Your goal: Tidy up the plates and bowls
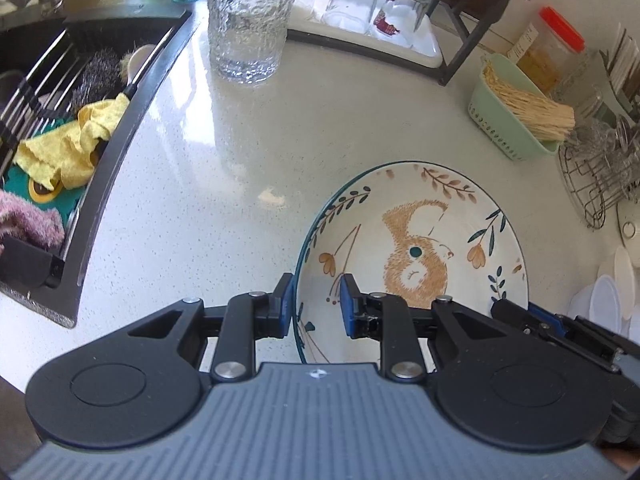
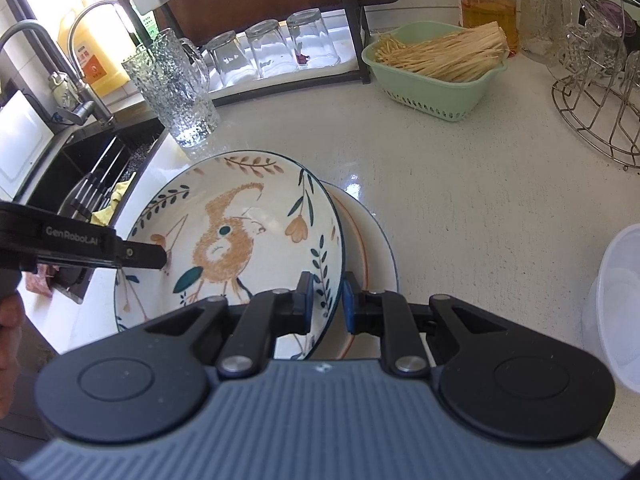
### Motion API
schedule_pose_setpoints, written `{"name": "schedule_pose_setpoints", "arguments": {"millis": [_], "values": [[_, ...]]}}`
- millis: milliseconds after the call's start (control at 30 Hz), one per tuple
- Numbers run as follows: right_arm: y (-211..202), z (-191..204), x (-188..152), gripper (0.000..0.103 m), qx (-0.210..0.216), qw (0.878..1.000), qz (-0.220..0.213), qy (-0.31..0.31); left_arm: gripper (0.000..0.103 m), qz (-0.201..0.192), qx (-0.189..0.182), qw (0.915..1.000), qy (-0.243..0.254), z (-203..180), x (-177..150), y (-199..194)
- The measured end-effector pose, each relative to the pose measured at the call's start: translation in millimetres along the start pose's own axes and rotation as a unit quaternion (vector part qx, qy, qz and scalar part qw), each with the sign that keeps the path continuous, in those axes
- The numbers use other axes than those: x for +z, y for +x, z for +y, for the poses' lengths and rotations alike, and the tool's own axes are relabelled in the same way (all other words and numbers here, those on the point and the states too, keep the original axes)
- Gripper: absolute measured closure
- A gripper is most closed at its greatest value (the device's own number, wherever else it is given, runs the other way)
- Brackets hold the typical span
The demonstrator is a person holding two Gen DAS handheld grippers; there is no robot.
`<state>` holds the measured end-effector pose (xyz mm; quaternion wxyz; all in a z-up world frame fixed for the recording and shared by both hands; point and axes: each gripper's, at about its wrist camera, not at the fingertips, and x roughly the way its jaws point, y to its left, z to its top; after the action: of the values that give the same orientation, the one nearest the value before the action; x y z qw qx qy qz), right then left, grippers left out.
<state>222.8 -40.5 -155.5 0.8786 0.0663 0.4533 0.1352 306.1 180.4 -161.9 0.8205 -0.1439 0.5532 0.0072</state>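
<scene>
A painted bowl (image 1: 420, 236) with an orange bird and leaf sprigs sits tilted on the white counter; it also shows in the right wrist view (image 2: 232, 236). My left gripper (image 1: 316, 304) straddles its left rim, one pad inside and one outside, with a gap to the rim. My right gripper (image 2: 326, 300) straddles its right rim, jaws close around it. The bowl rests over a white plate with an orange ring (image 2: 368, 240). The left gripper's finger (image 2: 140, 254) shows at the bowl's far rim.
A black sink (image 1: 100, 128) with a yellow cloth lies left. A textured glass pitcher (image 1: 248, 20), upturned glasses on a tray (image 1: 360, 0), a green basket of sticks (image 1: 516, 116), a wire rack (image 1: 600, 176) and white plastic containers (image 2: 620, 300) ring the counter.
</scene>
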Motion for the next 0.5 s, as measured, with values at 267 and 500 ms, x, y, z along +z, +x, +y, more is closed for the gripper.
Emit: {"name": "schedule_pose_setpoints", "arguments": {"millis": [267,500], "values": [[3.0,-1.1,-1.8,0.085,0.008,1.000,0.000,-0.001,0.077,0.012,-0.015,0.9990,-0.040,9.2,4.4,-6.3],[4.0,-4.3,-0.7,0.085,0.014,1.000,0.002,0.002,0.076,0.015,-0.007,0.9996,-0.024,4.6,7.1,-10.8]]}}
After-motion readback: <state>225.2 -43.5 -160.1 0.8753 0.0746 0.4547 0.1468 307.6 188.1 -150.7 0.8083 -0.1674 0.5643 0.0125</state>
